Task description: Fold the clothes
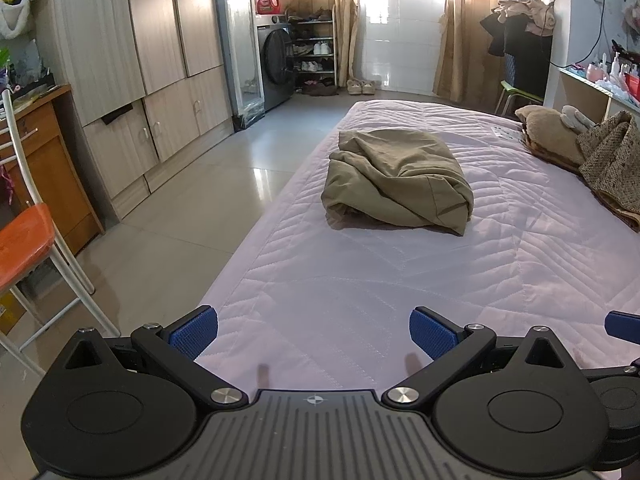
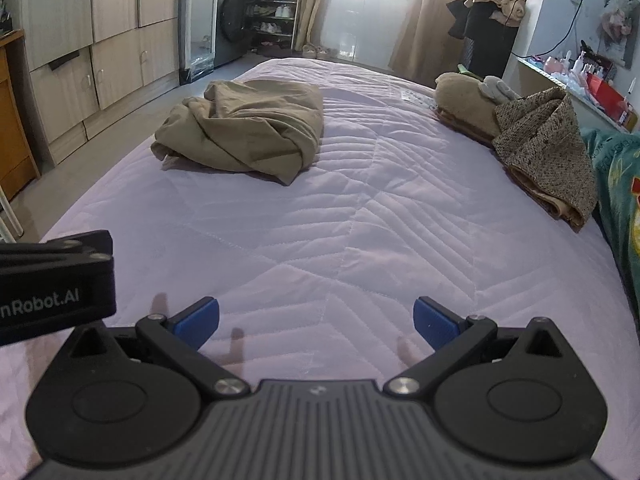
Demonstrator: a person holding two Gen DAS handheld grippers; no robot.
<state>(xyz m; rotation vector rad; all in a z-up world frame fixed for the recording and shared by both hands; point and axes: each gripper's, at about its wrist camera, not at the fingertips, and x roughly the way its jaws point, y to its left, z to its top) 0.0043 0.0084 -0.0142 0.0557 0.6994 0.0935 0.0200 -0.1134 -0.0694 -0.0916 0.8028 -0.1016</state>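
While the crumpled khaki garment point(image 1: 396, 178) lies well ahead on the bed point(image 1: 360, 292), my left gripper point(image 1: 313, 334) and right gripper point(image 2: 316, 322) hover empty, fingers spread wide. I'd reach forward and pinch two separate edges — not the bunched middle — then spread it flat.

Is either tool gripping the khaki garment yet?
No. The khaki garment lies crumpled alone on the bed, with the left tool and right tool open and empty.

wardrobe point(image 1: 132, 40), washing machine point(image 1: 276, 64), shoe rack point(image 1: 314, 50), chair point(image 1: 28, 236)
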